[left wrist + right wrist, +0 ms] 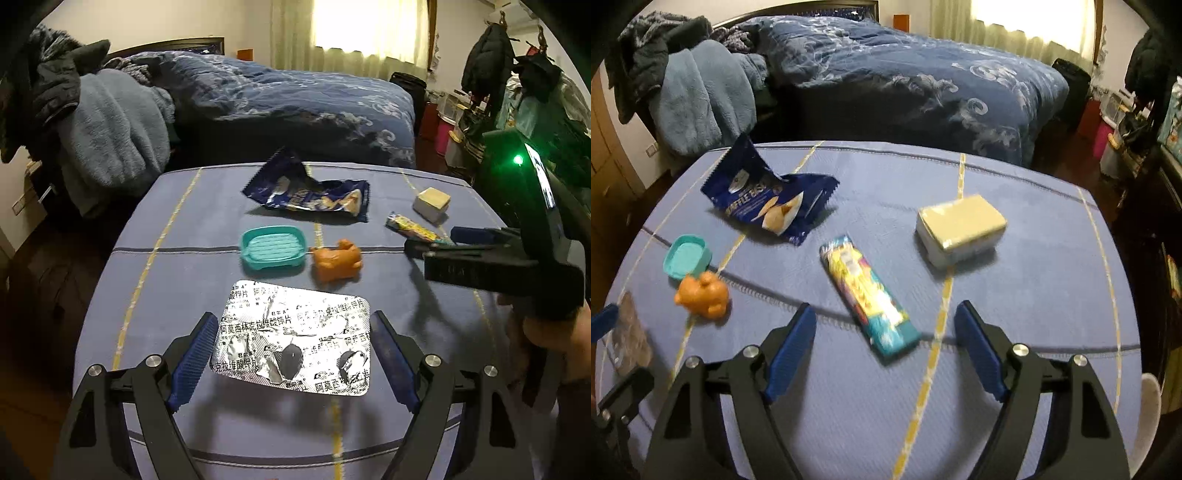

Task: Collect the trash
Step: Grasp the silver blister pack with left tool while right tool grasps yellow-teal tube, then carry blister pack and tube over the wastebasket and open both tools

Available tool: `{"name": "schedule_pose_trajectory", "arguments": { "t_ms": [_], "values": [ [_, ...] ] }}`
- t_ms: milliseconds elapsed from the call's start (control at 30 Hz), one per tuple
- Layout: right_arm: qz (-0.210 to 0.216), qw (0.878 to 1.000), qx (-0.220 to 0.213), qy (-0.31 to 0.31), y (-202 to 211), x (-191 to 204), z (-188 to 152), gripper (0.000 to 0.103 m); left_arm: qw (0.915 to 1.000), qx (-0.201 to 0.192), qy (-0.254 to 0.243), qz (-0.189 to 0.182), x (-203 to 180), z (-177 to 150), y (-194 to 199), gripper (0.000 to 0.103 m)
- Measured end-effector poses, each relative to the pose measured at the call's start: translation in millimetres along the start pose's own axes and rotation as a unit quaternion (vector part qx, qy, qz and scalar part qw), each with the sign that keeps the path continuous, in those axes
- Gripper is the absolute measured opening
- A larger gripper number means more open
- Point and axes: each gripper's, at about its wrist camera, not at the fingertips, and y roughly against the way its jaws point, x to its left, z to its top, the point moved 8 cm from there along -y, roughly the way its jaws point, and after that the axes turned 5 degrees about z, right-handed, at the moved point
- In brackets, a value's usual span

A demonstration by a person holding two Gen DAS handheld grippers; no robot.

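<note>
Your left gripper hangs with fingers spread wide around the foil blister sheet, holding nothing; its long axis runs across them. Beyond the sheet, the teal soap dish sits empty. Your right gripper, also wide open, frames the candy wrapper pointing away-left. The blue-clothed table fronts a bed.

Dim bedroom; a blown-out curtained window backlights both views. Fisheye bends edges into dark corners. Right view motion-blurred; foil pack glints, sharp.
</note>
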Motion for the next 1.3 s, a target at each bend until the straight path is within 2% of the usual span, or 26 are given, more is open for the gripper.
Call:
{"name": "schedule_pose_trajectory", "arguments": {
  "t_ms": [133, 233, 267, 467, 733, 1000, 1300],
  "values": [
    [0.011, 1.000, -0.001, 0.008, -1.2, 10.7, 4.1, 0.057, 0.9999, 0.003, 0.013, 0.004, 10.5, -2.8, -1.3, 0.083],
    [0.023, 1.000, -0.005, 0.019, 1.9, 19.3, 2.6, 0.036, 0.9998, 0.005, 0.019, 0.003, 13.9, -5.0, -0.7, 0.083],
    [0.025, 0.999, -0.006, 0.022, 2.7, 21.3, 1.9, 0.025, 0.9998, 0.004, 0.019, 0.004, 14.7, -5.6, 0.0, 0.083],
    [0.032, 0.999, -0.010, 0.014, 13.8, 23.9, -12.0, 0.024, 0.9999, 0.000, 0.016, 0.004, 13.6, -7.7, 6.8, 0.083],
    [0.053, 0.998, -0.026, -0.015, 52.3, 15.0, -43.4, 0.024, 0.9999, -0.009, 0.010, 0.002, 1.4, -8.6, 24.9, 0.083],
    [0.089, 0.993, -0.065, -0.042, 103.3, 9.0, -69.1, 0.024, 0.9998, -0.016, -0.010, -0.007, -28.5, -10.2, 41.1, 0.083],
    [0.105, 0.986, -0.104, -0.076, 151.8, -11.2, -88.7, 0.024, 0.9990, -0.024, -0.033, -0.016, -60.2, -10.6, 54.5, 0.082]
  ]
}}
